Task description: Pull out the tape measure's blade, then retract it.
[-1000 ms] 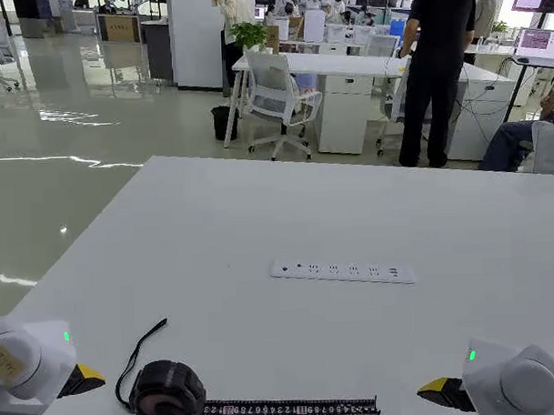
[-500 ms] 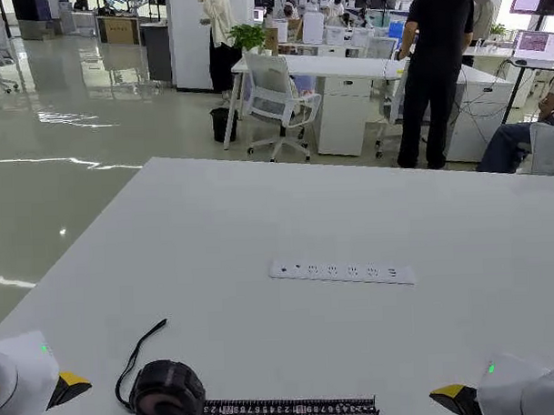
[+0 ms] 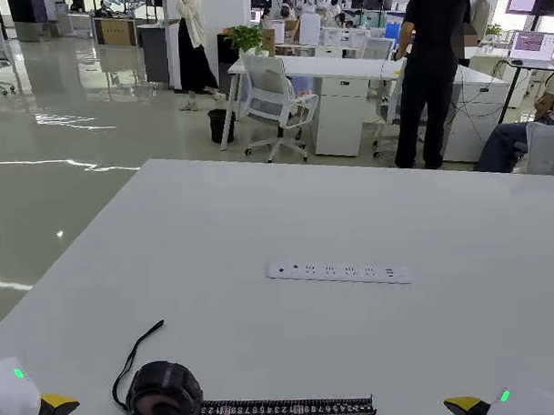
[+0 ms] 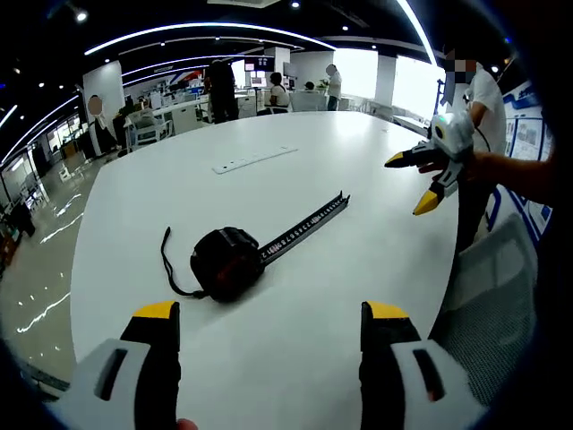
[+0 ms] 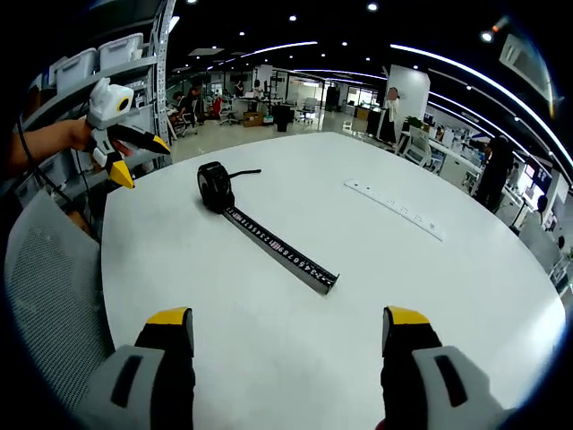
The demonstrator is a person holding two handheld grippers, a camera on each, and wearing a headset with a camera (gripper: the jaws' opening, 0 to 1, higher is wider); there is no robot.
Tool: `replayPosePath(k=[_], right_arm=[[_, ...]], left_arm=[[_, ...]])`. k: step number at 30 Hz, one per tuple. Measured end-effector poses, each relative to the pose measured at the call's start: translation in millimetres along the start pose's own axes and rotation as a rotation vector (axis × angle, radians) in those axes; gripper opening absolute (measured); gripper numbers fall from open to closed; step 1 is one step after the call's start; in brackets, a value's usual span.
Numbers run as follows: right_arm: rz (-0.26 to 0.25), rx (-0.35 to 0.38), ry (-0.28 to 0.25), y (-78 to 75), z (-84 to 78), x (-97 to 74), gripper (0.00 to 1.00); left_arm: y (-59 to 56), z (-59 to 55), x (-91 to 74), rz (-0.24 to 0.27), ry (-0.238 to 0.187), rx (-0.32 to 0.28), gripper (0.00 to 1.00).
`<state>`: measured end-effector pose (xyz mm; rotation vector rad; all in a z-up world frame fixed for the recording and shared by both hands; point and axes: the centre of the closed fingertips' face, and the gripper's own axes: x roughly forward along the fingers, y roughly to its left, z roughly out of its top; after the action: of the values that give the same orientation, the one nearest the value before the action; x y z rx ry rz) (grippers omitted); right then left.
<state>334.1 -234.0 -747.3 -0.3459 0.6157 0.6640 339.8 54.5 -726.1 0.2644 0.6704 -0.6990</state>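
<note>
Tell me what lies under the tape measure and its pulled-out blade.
The white table shows all around the tape measure's black case and along the blade, which lies flat on it. The patch directly beneath case and blade is covered and cannot be seen.

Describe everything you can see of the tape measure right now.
The tape measure has a rounded black case, rubbery-looking, with a thin black wrist strap trailing off its back. Its dark blade, printed with pale numerals, is pulled out and lies straight along the white table, ending in a small hook. It sits close to the person's edge of the table. Only the table touches it; the left gripper and right gripper are open and clear of it.
</note>
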Motion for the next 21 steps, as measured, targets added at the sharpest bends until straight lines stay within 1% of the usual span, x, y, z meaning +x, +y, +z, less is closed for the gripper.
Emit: replayPosePath(k=[4,8,12,13,16,17,19,21], right_arm=[[0.004,0.007,-0.008,9.7,1.2,-2.0,0.91],[-0.002,0.011,-0.013,15.5,1.4,-3.1,0.92],[-0.015,0.066,-0.051,18.9,5.8,-6.3,0.92],[-0.018,0.07,-0.059,19.4,7.2,-7.1,0.93],[-0.022,0.122,-0.093,21.7,11.8,-10.1,0.93],[-0.023,0.127,-0.102,22.6,13.2,-11.3,0.93],[-0.026,0.116,-0.097,24.7,11.9,-12.4,0.94],[-0.035,0.08,-0.081,26.5,8.3,-13.4,0.94]], left_arm=[[-4.3,-2.3,-0.7,0.015,-0.015,-0.016,0.84],[-9.1,-2.4,-2.7,0.024,-0.033,-0.02,0.85],[-11.4,-1.2,-6.1,0.037,-0.053,-0.03,0.88],[-11.8,-0.5,-6.9,0.04,-0.056,-0.031,0.88],[-12.4,3.7,-9.4,0.058,-0.074,-0.038,0.89],[-13.5,4.8,-10.4,0.061,-0.079,-0.044,0.9],[-15.7,4.7,-11.3,0.062,-0.079,-0.051,0.91],[-18.8,3.0,-12.1,0.068,-0.078,-0.061,0.92]])
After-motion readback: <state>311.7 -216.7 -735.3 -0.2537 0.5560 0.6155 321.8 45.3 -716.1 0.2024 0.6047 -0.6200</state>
